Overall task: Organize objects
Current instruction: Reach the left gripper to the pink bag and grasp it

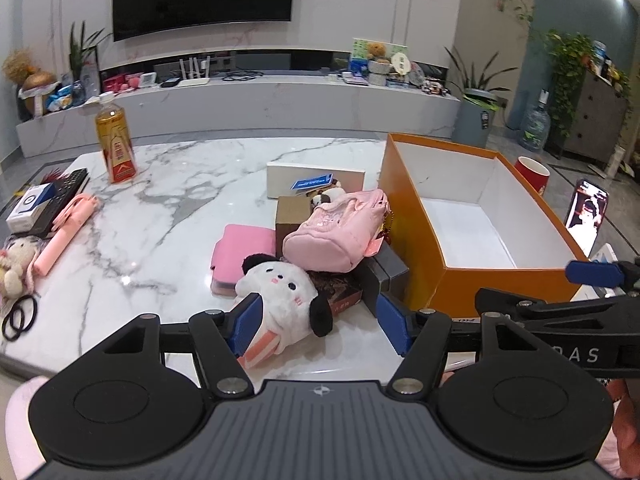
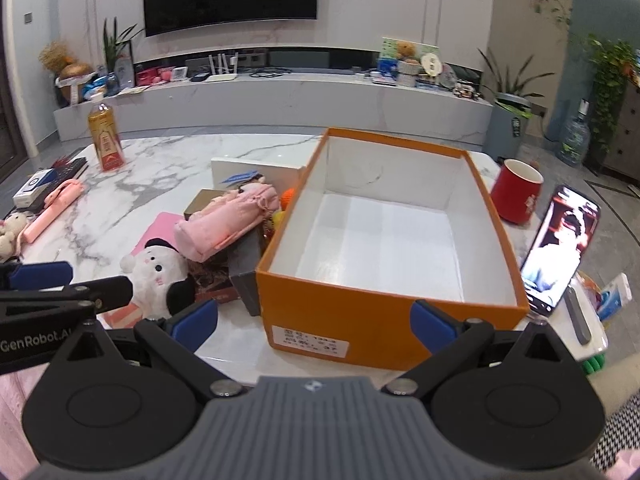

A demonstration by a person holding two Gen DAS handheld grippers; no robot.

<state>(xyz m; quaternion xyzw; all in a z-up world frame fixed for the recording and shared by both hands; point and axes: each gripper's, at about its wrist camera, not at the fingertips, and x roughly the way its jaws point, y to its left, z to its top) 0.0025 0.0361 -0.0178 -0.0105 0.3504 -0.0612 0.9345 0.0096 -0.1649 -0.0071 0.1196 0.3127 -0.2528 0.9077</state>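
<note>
Left tongs level, low over table edge, spread wide; white plush toy lies between the blue tips. Right tongs level, spread, orange box directly ahead, open-topped.

Orange box – open, white inside; beside it lie panda plush and pink pouch.

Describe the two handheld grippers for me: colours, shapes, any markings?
Both match: the left gripper and right gripper have blue finger pads on black angular linkage arms with silver pivot bolts, two round black discs, and a ribbed grey centre plate carrying a small emblem. White lettering on the left one's side reads "GenRobot.AI" in the right wrist view. No cables visible. Pink fabric shows at the frame edges.
</note>
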